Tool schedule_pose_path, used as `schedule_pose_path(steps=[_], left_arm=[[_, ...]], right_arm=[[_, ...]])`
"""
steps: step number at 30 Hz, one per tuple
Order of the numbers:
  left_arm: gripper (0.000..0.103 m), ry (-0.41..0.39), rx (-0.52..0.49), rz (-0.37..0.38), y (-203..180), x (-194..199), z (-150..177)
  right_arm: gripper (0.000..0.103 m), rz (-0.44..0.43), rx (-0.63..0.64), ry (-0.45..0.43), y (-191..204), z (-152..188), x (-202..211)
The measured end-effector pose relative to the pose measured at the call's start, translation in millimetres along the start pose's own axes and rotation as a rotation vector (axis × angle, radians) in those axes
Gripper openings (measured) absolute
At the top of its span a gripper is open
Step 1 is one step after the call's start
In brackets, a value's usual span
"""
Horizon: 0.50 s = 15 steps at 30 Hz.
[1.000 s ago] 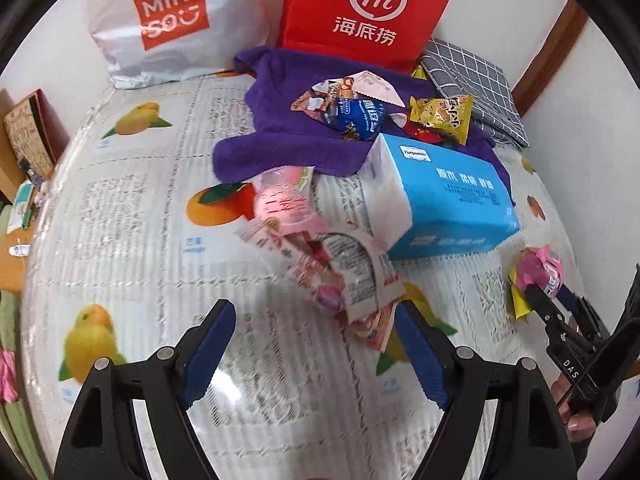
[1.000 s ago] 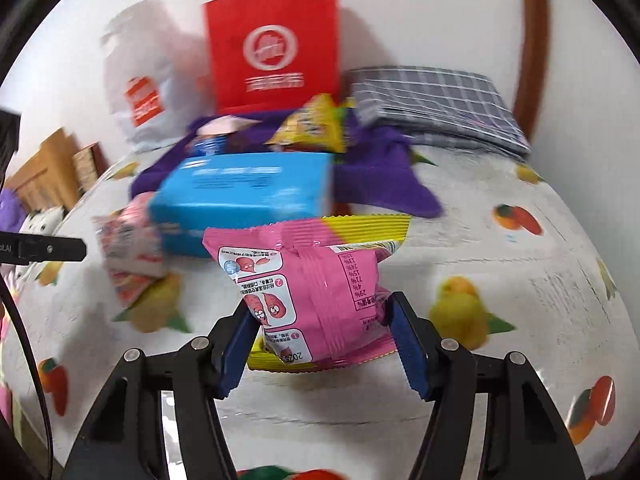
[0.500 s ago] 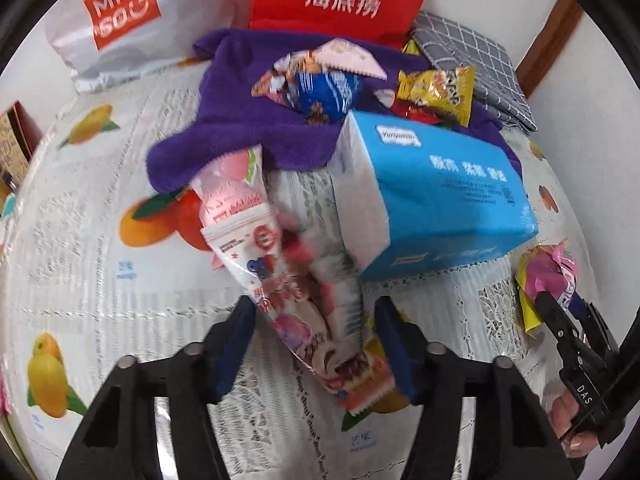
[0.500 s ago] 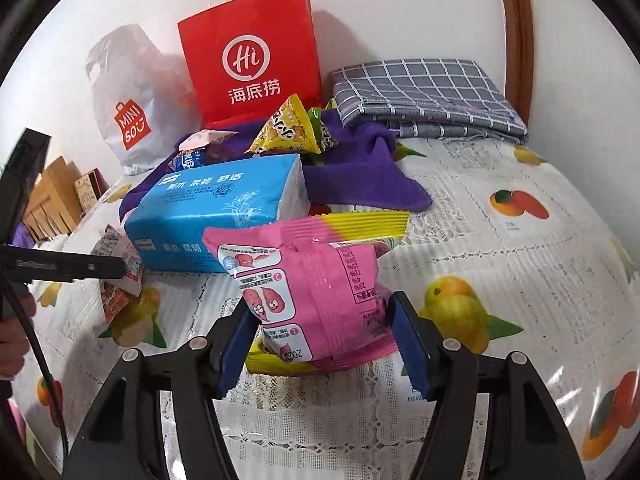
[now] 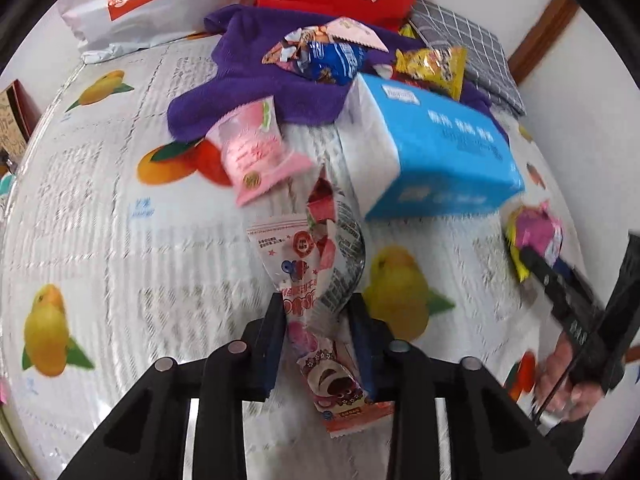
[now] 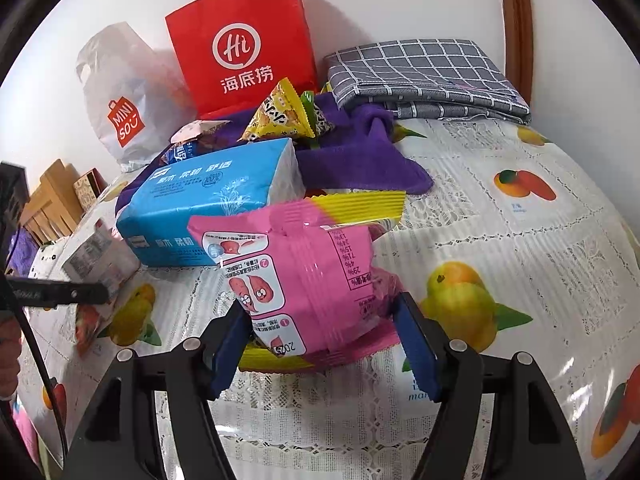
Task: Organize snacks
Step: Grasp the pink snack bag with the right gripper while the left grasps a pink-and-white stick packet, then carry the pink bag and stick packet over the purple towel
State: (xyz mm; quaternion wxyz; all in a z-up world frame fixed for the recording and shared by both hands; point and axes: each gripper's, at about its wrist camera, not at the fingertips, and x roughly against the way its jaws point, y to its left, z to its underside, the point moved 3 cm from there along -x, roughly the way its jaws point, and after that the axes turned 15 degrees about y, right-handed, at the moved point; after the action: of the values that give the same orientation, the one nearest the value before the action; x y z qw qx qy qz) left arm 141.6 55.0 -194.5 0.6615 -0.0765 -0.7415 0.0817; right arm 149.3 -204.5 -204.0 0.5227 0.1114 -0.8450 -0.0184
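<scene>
Left wrist view: fruit-print tablecloth [image 5: 100, 208]; left tool [image 5: 318, 336] clamps bear-print packet [image 5: 320, 312], right tool [image 6: 324, 340] pink packet [image 6: 304, 276].

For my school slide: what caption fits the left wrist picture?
Left tool pinches a long snack packet beside the blue tissue pack.

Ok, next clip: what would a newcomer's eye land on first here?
Probably the pink snack bag clamped in the right claw, filling the middle of the right wrist view. Next, the blue tissue pack lying behind it and the red paper bag standing against the wall. In the left wrist view, the left claw pinches a long clear snack pouch above the fruit-print tablecloth.
</scene>
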Motion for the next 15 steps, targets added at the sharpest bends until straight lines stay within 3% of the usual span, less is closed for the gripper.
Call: schedule_pose_path(steps=[3, 6, 8, 11, 12, 15], left_arm=[[0.056, -0.007, -0.074, -0.062, -11.0, -5.2, 11.5], [0.058, -0.014, -0.113, -0.170, -21.9, -8.1, 23.1], [0.058, -0.022, -0.111, -0.177, -22.6, -6.8, 28.5], [0.033, -0.047, -0.084, -0.180, -16.4, -2.3, 34.9], [0.025, -0.049, -0.073, -0.172, -13.2, -0.5, 36.5], [0.018, -0.044, -0.042, -0.113, 0.2, 5.7, 40.8]], right_arm=[[0.070, 0.007, 0.004, 0.007, 0.8, 0.7, -1.3], [0.070, 0.014, 0.009, 0.015, 1.5, 0.6, -2.7], [0.070, 0.016, 0.011, 0.019, 1.4, 1.0, -3.3], [0.067, 0.015, 0.012, 0.030, 2.3, 3.9, -3.5], [0.062, 0.014, 0.013, 0.034, 2.6, 5.0, -3.6], [0.050, 0.020, 0.008, 0.057, 3.7, 10.4, -5.2]])
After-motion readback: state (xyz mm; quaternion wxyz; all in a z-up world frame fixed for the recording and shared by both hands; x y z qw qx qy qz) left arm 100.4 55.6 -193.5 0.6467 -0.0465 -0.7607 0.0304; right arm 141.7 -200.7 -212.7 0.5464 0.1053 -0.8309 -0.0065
